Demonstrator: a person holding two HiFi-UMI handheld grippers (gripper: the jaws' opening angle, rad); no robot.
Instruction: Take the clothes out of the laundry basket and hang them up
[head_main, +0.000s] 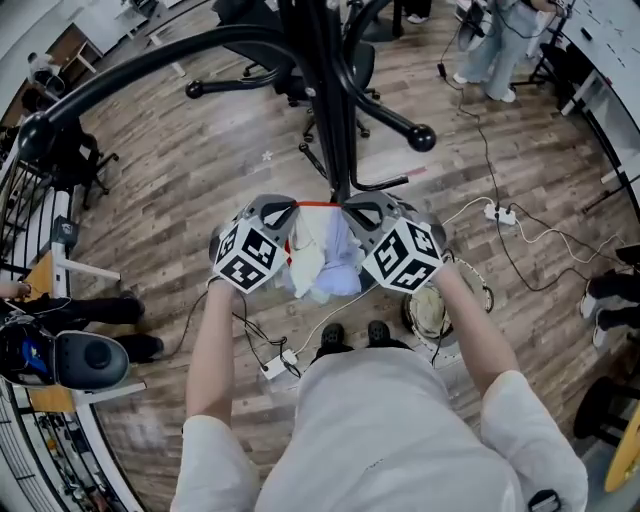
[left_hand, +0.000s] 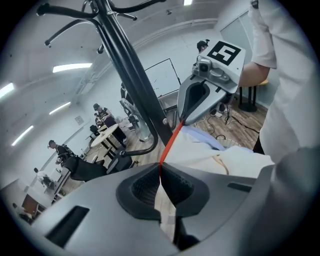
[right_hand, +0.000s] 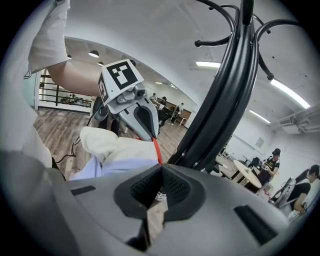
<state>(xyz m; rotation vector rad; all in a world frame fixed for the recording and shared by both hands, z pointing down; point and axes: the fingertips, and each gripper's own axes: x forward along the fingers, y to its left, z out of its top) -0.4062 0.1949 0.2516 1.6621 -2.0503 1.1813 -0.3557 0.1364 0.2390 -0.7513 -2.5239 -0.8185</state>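
Observation:
A cream and pale blue garment (head_main: 322, 258) hangs between my two grippers, just in front of the black coat stand's pole (head_main: 335, 110). Its thin red loop (head_main: 316, 204) is stretched level between them. My left gripper (head_main: 290, 209) is shut on one end of the red loop (left_hand: 170, 142), with cloth (left_hand: 225, 157) bunched beside its jaws. My right gripper (head_main: 351, 209) is shut on the other end of the loop (right_hand: 156, 149), above the garment (right_hand: 117, 150). In each gripper view the other gripper faces it: the right gripper (left_hand: 186, 118) and the left gripper (right_hand: 151, 134).
The stand's curved black hooks (head_main: 150, 62) spread overhead, and its foot (head_main: 420, 137) rests on the wooden floor. A round white basket (head_main: 430, 312) sits by the person's right foot. Cables and a power strip (head_main: 498, 213) lie to the right. Office chairs (head_main: 285, 80) and people stand around.

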